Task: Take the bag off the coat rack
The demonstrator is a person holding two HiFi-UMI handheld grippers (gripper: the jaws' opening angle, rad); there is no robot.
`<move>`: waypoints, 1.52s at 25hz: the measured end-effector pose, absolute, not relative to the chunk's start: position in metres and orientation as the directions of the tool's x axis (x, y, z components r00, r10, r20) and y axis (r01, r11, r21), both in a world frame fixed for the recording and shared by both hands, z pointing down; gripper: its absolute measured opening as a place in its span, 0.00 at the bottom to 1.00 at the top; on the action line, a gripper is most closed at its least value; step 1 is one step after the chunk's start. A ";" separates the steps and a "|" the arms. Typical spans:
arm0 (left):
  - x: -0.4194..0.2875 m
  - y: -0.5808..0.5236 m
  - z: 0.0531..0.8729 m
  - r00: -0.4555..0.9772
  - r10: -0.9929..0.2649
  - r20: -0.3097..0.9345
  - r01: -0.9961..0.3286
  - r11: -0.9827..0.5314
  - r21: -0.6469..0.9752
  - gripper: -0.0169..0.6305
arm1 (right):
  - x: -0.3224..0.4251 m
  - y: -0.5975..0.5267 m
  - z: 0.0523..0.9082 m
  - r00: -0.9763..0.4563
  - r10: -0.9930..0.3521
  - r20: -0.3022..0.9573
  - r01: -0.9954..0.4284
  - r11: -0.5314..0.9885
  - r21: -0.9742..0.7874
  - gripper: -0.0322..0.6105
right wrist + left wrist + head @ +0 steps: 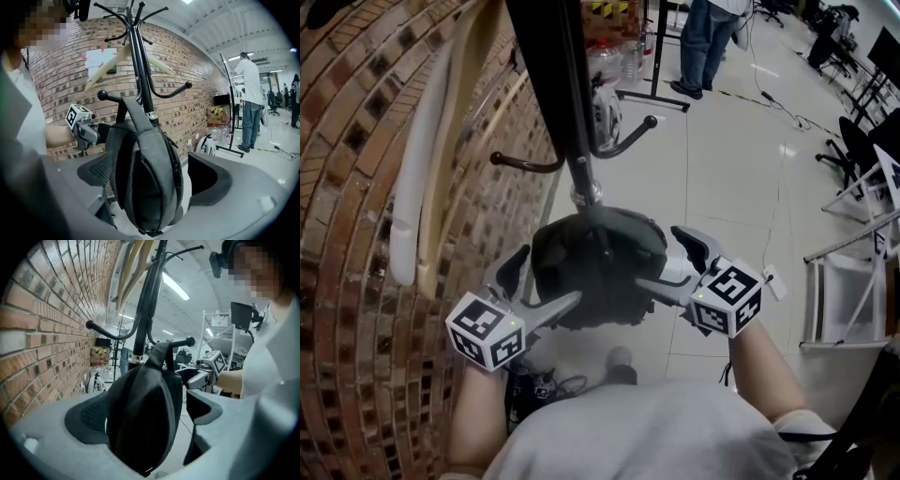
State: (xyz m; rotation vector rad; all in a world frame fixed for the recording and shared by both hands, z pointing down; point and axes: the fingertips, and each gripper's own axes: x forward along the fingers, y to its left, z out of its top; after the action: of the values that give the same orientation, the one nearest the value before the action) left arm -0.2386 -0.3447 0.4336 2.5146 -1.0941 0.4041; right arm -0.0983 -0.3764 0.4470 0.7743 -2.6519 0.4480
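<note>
A dark grey bag [600, 267] hangs by its strap [127, 110] from a hook of the black coat rack [572, 112], close to the pole. My left gripper [546, 279] is at the bag's left side and my right gripper [664, 258] at its right. Both stand open with the bag between their jaws. In the left gripper view the bag [140, 418] fills the gap and lies against the left pad, while the right pad stands apart. In the right gripper view the bag [145, 178] hangs between wide jaws, with a gap at the right pad.
A brick wall [356, 281] runs along the left, with a pale hanger [422, 169] on it. Cables [534, 384] lie on the floor below the bag. A person [708, 42] stands at the back by a black stand [656, 94] and water bottles [609, 61]. White frames [853, 281] are at the right.
</note>
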 end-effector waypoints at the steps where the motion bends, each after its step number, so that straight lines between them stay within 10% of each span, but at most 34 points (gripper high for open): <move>1: -0.238 -0.350 0.438 0.662 -0.630 0.406 -0.740 -0.635 0.221 0.84 | -0.101 -0.382 0.453 -0.792 -0.448 0.415 -0.559 0.806 -0.194 0.82; 11: -0.234 -0.366 0.472 0.708 -0.573 0.413 -0.702 -0.637 0.318 0.83 | -0.114 -0.392 0.493 -0.798 -0.377 0.470 -0.528 0.814 -0.243 0.70; 20: -0.229 -0.357 0.461 0.680 -0.593 0.431 -0.730 -0.599 0.328 0.46 | -0.110 -0.387 0.482 -0.764 -0.428 0.483 -0.585 0.775 -0.238 0.35; 38: -0.195 -0.247 0.422 0.636 -0.645 0.424 -0.770 -0.566 0.293 0.41 | -0.082 -0.277 0.442 -0.808 -0.394 0.439 -0.541 0.792 -0.285 0.32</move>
State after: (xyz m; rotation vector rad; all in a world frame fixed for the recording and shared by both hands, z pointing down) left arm -0.1951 -0.2471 0.4222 2.4053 -1.1128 0.3732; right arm -0.0819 -0.2772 0.4424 0.7103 -2.6229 0.5712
